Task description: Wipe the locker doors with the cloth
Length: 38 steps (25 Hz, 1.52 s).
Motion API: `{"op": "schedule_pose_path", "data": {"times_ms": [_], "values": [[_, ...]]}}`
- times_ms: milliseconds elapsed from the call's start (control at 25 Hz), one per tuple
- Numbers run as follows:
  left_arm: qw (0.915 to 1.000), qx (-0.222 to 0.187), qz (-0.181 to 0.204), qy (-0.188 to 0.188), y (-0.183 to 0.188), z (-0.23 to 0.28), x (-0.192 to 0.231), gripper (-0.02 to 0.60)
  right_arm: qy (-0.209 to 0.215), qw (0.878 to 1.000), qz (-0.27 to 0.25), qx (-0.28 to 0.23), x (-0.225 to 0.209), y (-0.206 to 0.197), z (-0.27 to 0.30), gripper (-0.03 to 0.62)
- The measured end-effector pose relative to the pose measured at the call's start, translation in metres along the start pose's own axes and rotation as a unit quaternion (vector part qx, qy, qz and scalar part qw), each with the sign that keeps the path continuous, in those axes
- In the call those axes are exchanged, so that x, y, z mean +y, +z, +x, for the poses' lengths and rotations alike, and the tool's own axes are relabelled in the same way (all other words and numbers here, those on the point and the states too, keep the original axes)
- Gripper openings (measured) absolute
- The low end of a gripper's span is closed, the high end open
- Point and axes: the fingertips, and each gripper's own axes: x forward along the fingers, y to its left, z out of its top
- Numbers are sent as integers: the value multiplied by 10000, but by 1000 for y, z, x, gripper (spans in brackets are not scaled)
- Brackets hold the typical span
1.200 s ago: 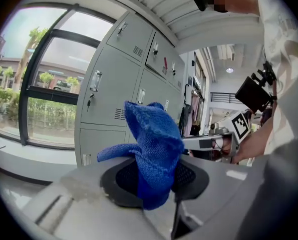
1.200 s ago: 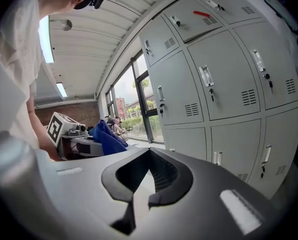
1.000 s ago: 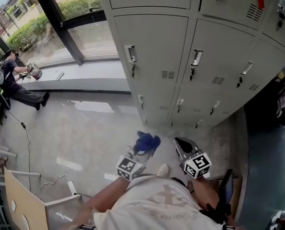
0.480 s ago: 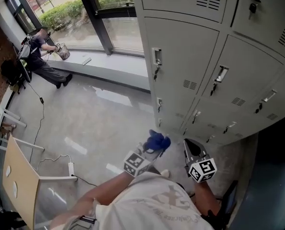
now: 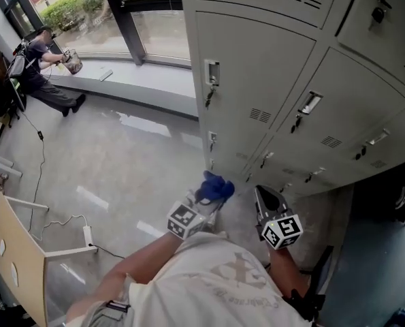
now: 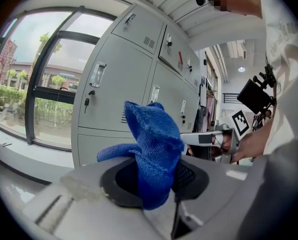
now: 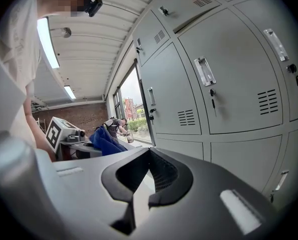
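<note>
Viewpoint shifted nearer the locker doors (image 5: 256, 73). Left gripper (image 5: 206, 208): clamped on blue cloth (image 5: 214, 188), short of the doors. Right gripper (image 5: 261, 195): jaws together, empty. Wiping apparently unstarted.

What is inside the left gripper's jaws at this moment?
A bunched blue cloth sits clamped in the left gripper, most of it sticking up past the jaws. The pinched lower end is covered by the dark pads.

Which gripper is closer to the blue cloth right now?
Left. The left gripper is shut on the blue cloth, which sticks out of its jaws. The right gripper, shut and empty, is held beside it to the right, apart from the cloth.
</note>
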Motion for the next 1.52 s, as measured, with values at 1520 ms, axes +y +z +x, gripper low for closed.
{"op": "schedule_pose_path", "data": {"times_ms": [1520], "values": [[9809, -421, -145, 1896, 76, 100, 285, 123, -483, 9982, -105, 325, -59, 59, 121, 7]]}}
